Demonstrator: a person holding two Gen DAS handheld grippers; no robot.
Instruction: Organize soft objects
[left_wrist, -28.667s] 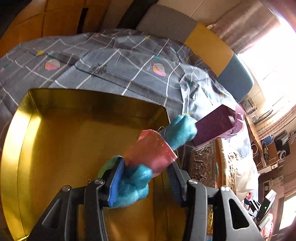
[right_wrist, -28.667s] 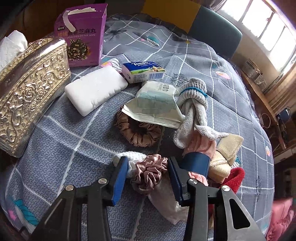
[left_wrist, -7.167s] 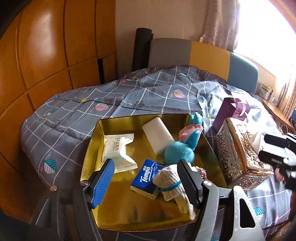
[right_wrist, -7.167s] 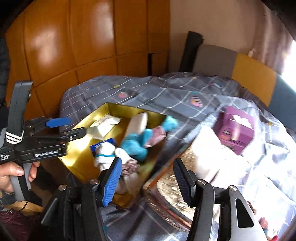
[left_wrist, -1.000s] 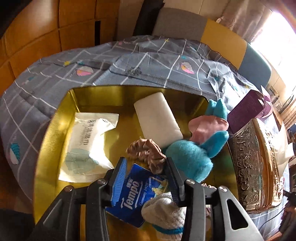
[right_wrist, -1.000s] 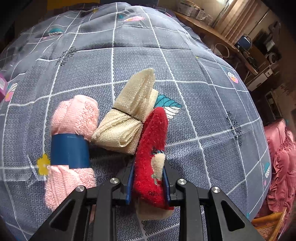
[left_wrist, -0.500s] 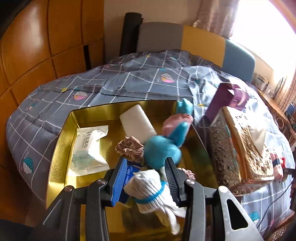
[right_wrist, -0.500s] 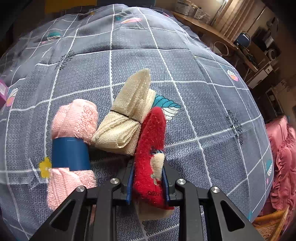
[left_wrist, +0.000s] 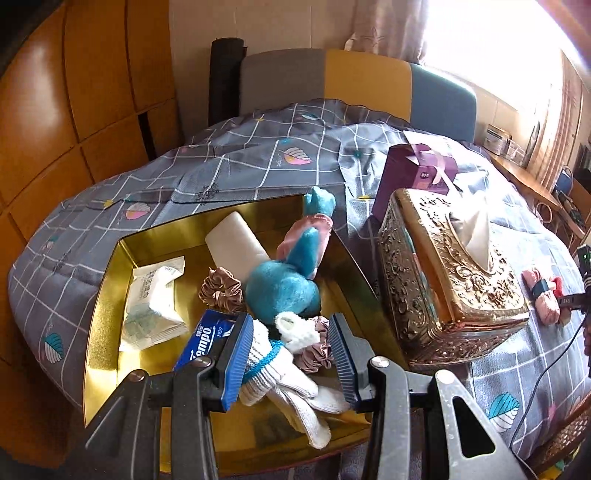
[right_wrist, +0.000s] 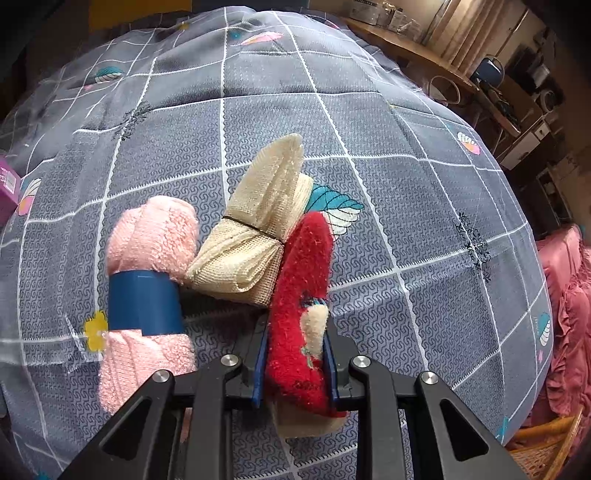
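Right wrist view: right gripper (right_wrist: 295, 354) is clamping the red sock (right_wrist: 301, 295) at lower centre, blue pads squeezing its fuzzy middle so the soft fabric isn't slipping out. Sock is touching the cream mesh bundle (right_wrist: 255, 240) just upper left; pink towel roll (right_wrist: 147, 273) with blue band is lying beside that at left, all on the grey checked bedspread (right_wrist: 388, 147). Probably gripping here to carry the sock off to the tray.

Left wrist view: left gripper (left_wrist: 291, 354) is hovering with fingers apart, holding nothing, over the gold tray (left_wrist: 107, 280) at lower centre. White glove (left_wrist: 284, 365) is showing between the fingers, lying in the tray. Blue plush toy (left_wrist: 288, 280), brown scrunchie (left_wrist: 221, 291), tissue pack (left_wrist: 210, 336), wipes packet (left_wrist: 151, 302) and white sponge (left_wrist: 236, 243) are sitting inside too, since the tray looks like the collecting spot. Gold tissue box (left_wrist: 443, 273) is standing right of the tray.
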